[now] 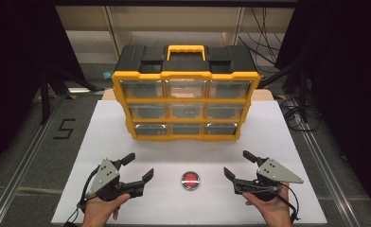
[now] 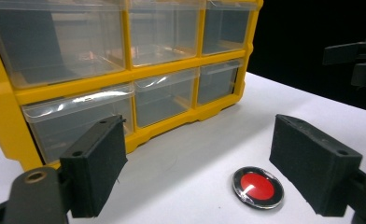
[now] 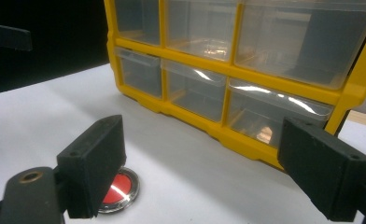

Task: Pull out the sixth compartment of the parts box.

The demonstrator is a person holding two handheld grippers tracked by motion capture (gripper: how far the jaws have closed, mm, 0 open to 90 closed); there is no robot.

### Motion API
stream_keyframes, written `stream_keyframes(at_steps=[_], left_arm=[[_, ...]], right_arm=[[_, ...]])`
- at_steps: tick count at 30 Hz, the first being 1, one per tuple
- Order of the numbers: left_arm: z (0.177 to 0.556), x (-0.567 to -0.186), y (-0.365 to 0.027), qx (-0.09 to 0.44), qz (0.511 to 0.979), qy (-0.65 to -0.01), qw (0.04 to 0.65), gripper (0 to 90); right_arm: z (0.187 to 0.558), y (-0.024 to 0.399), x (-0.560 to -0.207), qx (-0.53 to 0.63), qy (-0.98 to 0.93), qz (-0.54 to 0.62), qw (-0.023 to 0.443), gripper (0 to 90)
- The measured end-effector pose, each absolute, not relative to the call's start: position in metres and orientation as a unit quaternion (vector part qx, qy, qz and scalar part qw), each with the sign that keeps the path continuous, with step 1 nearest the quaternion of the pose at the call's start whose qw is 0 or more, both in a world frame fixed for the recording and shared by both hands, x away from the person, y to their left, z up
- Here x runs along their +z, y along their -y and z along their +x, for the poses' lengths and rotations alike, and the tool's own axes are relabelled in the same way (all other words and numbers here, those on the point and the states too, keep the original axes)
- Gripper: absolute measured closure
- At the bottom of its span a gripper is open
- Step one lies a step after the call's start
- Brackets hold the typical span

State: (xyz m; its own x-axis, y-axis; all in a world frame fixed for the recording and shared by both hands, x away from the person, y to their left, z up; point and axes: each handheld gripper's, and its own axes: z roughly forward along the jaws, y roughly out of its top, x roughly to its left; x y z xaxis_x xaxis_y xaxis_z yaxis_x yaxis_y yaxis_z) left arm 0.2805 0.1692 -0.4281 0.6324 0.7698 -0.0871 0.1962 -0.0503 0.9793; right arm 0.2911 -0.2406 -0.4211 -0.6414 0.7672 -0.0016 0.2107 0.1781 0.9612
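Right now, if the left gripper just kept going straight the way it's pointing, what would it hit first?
Probably the yellow drawer organizer, around its bottom-row drawers. The left gripper has open jaws; the red disc lies low between them, so it might pass over it. Depth is uncertain.

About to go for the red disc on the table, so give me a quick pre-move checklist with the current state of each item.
1. Left gripper open and holding nothing: ok.
2. Right gripper open and holding nothing: ok.
3. Red disc lying flat on the white table, between the two grippers, nothing on it: ok.
4. Path from either gripper to the disc free of other things: ok.
5. Drawers of the yellow organizer all pushed in, none opened to take the disc: not ok.
6. Which drawer is meant for the disc: cannot tell.
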Motion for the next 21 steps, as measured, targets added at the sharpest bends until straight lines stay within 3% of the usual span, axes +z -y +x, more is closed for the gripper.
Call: stream_keyframes(at_steps=[13, 21], left_arm=[[0.2805, -0.4281, -0.1694, 0.242, 0.682, -0.354, 0.592, 18.2], [0.2807, -0.4282, -0.1692, 0.244, 0.683, -0.354, 0.591, 18.2]], right_arm=[[0.2931, 0.2408, -0.4203, 0.54, -0.726, 0.327, 0.272, 16.0], [0.293, 0.2396, -0.4144, 0.524, -0.73, 0.315, 0.306, 16.0]])
